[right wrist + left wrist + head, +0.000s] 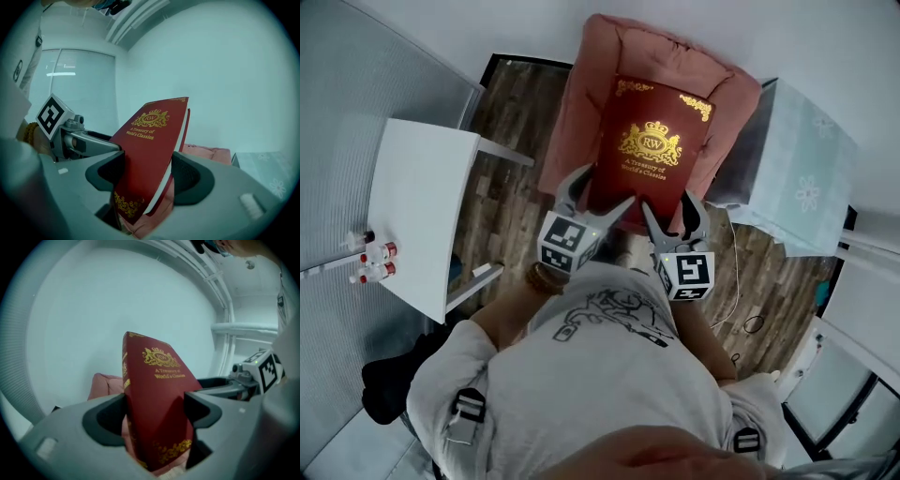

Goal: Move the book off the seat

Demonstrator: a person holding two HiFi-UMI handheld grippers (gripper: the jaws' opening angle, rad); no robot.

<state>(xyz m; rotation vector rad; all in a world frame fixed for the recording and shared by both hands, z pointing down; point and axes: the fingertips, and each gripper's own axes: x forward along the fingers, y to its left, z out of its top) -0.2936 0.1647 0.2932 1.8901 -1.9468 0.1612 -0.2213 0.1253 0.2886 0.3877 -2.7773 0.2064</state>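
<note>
A dark red hardback book [647, 150] with gold lettering is held up above the pink cushioned seat [581, 112]. My left gripper [598, 212] is shut on its near left corner, and my right gripper [667, 221] is shut on its near right corner. In the left gripper view the book [157, 404] stands upright between the jaws, spine towards the left jaw. The right gripper view shows the book [145, 154] tilted between the jaws, with its white page edge facing the right jaw. The seat's pink cushion [105, 385] shows behind and below the book.
A white side table [417, 211] stands at the left, with small red-capped bottles [375, 262] near it. To the right of the seat is a pale patterned box or table [797, 173]. Dark wood floor [502, 187] lies around the seat. A white wall lies beyond.
</note>
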